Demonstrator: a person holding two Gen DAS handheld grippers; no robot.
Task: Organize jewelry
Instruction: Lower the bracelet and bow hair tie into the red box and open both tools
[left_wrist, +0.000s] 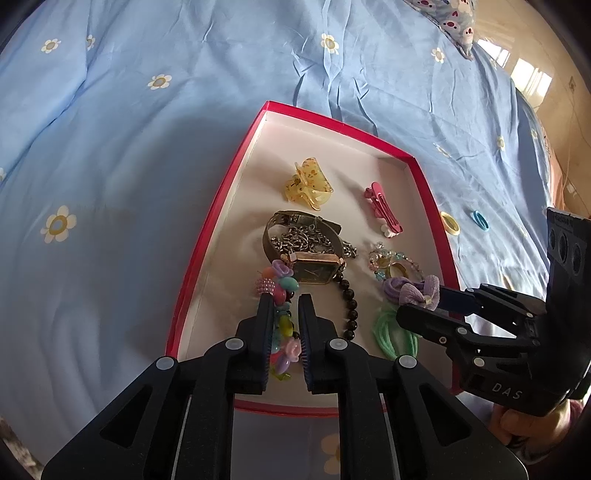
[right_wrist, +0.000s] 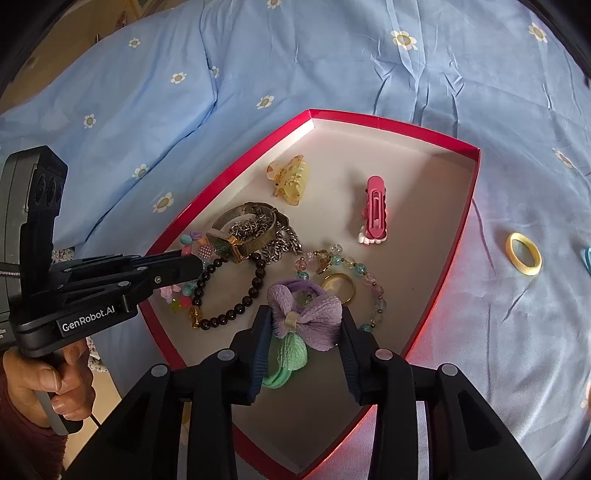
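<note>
Over the red tray (left_wrist: 207, 236), left wrist cam: left gripper (left_wrist: 283, 301) narrowly parted around colourful bead bracelet (left_wrist: 282, 291), blue ring (left_wrist: 479, 220) on sheet. Right cam: right gripper (right_wrist: 306, 314) spread w/ purple bow hair tie (right_wrist: 306, 317) between fingers, pads apparently just off it.

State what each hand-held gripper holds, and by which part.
Left hand-held gripper: straddles the colourful bead bracelet; grip uncertain. Right hand-held gripper: jaws flank the purple bow; grip uncertain.

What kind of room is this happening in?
Probably a bedroom: the red box of jewelry sits on a bed's blue flowered quilt, with a patterned pillow at its far end.
</note>
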